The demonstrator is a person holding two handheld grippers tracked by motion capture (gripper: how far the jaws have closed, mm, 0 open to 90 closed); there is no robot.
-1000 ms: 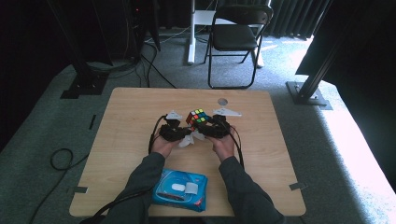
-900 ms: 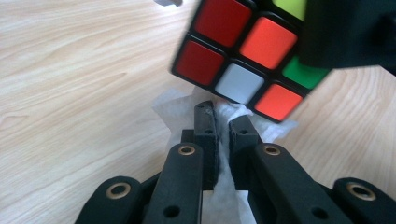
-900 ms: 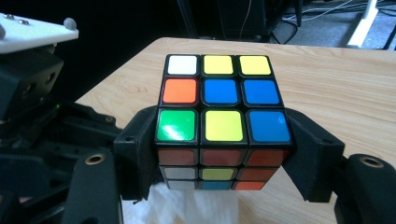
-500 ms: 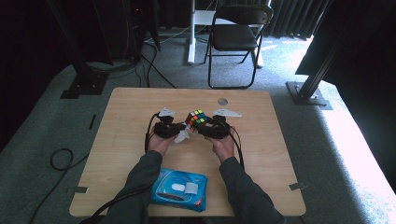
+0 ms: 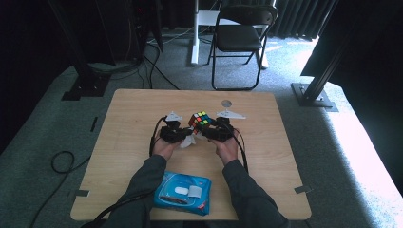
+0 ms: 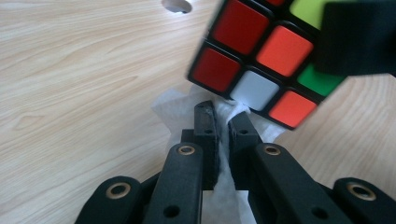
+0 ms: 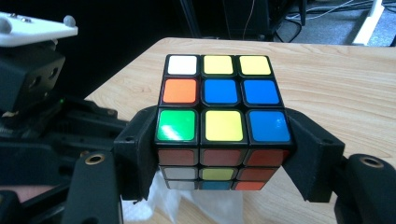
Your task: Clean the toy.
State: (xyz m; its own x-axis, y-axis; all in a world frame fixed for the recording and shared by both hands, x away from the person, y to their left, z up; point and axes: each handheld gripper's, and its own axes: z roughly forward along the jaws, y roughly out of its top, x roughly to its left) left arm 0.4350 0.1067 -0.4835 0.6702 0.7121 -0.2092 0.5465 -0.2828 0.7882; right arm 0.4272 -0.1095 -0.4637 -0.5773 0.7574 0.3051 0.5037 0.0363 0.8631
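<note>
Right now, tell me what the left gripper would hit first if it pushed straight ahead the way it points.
Probably the puzzle cube. The left gripper, shut on a white tissue, points at the cube's lower edge, held by the right gripper. Whether the tissue already touches the cube is unclear.

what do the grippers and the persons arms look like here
Both the left gripper and the right gripper are matte black, with blocky jaws on link arms pinned by brass-coloured rivets. In the high view each carries a pale grey three-cornered plate on top and trails a black cable. The person wears dark grey long sleeves.
</note>
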